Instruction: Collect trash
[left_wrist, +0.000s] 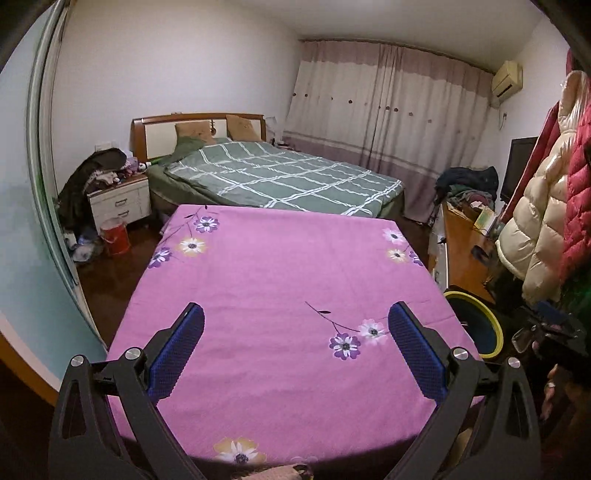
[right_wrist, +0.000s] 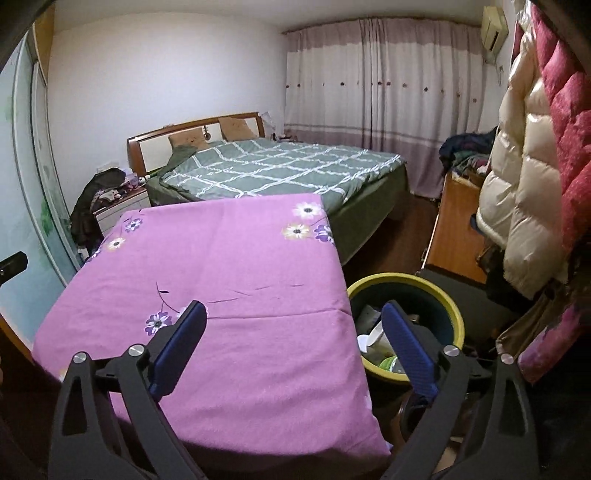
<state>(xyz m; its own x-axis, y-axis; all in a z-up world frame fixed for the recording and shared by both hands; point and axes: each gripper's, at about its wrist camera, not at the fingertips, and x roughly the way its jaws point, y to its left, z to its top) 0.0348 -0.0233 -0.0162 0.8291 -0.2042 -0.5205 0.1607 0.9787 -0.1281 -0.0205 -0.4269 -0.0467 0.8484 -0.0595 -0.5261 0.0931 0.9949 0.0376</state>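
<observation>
A table under a pink flowered cloth fills the middle of both views; no trash shows on it. A dark bin with a yellow rim stands on the floor at the table's right edge and holds white and green trash. Its rim also shows in the left wrist view. My left gripper is open and empty above the near part of the cloth. My right gripper is open and empty over the table's right edge, its right finger above the bin.
A bed with a green checked cover lies beyond the table. A nightstand piled with clothes and a red bucket stand at the left. A wooden desk and hanging puffer coats crowd the right.
</observation>
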